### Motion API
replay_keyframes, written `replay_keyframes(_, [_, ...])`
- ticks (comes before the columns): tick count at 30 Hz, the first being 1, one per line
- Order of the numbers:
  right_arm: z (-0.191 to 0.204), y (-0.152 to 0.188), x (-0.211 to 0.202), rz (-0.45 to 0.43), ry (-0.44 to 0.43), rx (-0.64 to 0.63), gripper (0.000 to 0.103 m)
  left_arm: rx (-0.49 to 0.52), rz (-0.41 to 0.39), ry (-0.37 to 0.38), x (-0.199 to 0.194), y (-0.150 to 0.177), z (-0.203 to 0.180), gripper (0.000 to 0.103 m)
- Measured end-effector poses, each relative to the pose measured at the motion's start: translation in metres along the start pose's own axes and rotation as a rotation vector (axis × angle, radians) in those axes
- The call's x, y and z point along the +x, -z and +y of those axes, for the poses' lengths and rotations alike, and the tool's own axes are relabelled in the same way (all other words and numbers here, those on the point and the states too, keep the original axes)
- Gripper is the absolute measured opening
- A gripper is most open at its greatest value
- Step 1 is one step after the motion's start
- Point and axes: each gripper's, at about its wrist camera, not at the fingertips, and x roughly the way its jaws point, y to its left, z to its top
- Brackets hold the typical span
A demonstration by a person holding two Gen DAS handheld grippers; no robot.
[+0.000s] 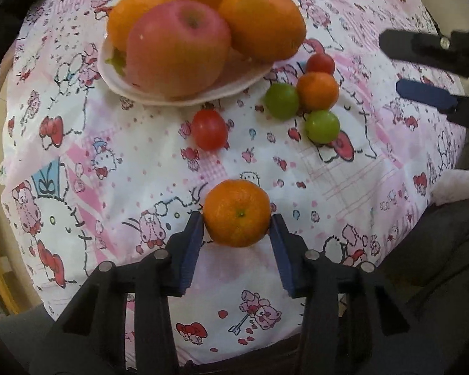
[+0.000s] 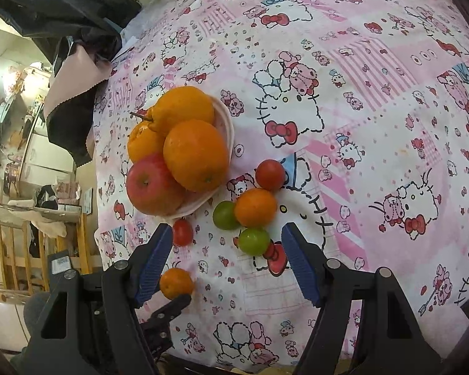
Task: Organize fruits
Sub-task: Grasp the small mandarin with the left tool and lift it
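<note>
My left gripper point(image 1: 237, 221) is shut on a small mandarin point(image 1: 237, 212), above the cloth; the mandarin also shows in the right wrist view point(image 2: 175, 282). A white plate point(image 1: 159, 93) holds a red apple point(image 1: 178, 50) and three large oranges point(image 1: 262, 22). Beside the plate lie two red tomatoes point(image 1: 209, 128), two green fruits point(image 1: 281, 100) and another small mandarin point(image 1: 317, 90). My right gripper point(image 2: 226, 234) is open and empty, its fingers either side of a green fruit point(image 2: 254, 240), above it. It shows at the right of the left wrist view point(image 1: 422, 68).
A pink and white cartoon-print cloth point(image 2: 375, 125) covers the table. Dark and pink fabric point(image 2: 75, 72) hangs past the table's far left edge, with shelves and clutter point(image 2: 25, 156) beyond. A dark seat point(image 1: 437, 234) lies beyond the table's right edge.
</note>
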Motion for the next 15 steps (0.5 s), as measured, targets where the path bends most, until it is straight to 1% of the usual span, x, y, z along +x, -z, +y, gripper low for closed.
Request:
replay_keyframes(5, [-0.003,0.001,-0.001,-0.004,0.018,0.006,0.075,-0.025,-0.058,-0.021,-0.015,-0.002,0.007,0.039])
replay_keyframes(8, [-0.006,0.003,-0.002,-0.011,0.031,0.01,0.075,-0.066,-0.115,-0.043,-0.029,-0.004,0.02,0.039])
replay_keyframes(10, [-0.006,0.005,-0.001,-0.006,0.045,0.006,0.075,-0.1,-0.15,-0.061,-0.041,-0.008,0.025,0.039])
replay_keyframes(12, [-0.008,0.006,0.001,-0.001,0.06,0.006,0.075,-0.139,-0.194,-0.081,-0.053,-0.004,0.037,0.039])
replay_keyframes(15, [-0.016,0.008,0.012,0.023,0.068,0.042,0.075,-0.215,-0.246,-0.066,-0.064,0.0,0.054,0.039])
